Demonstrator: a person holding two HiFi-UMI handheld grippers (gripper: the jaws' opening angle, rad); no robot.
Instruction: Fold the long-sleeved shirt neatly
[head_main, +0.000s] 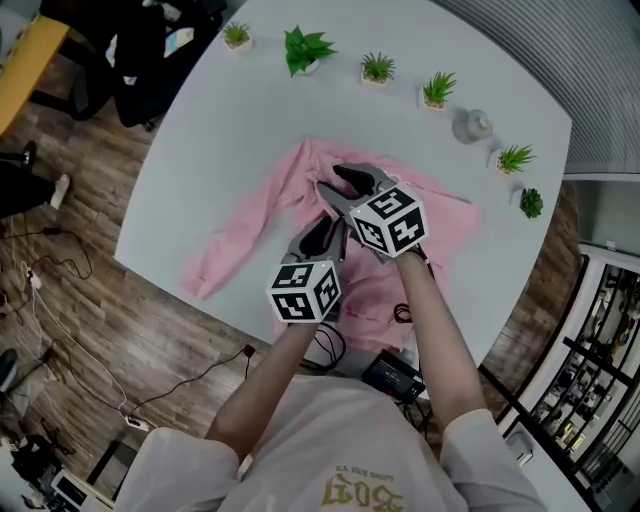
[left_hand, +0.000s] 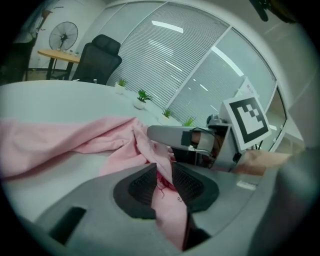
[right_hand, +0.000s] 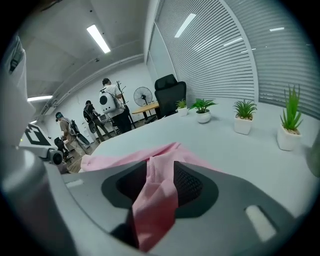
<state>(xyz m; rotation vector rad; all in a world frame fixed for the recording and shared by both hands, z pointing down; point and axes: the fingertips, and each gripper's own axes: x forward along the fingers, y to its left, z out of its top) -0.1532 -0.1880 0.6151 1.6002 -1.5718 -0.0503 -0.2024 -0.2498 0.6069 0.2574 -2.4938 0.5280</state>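
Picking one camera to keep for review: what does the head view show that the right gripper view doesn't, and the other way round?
Head view only: the whole pink shirt spread out, one sleeve trailing toward the edge of the white table, the left gripper and right gripper seen whole, side by side over it, and the wooden floor. Right gripper view only: people standing across the room, a fan, and a fold of cloth lying between that gripper's parted jaws. Both: the shirt, the table, the potted plants.

Nothing I can read.
Yellow lettering on my T-shirt (head_main: 365, 492) is upside down and blurred; tiny dark marks on the pink shirt (left_hand: 167, 207) are illegible too.
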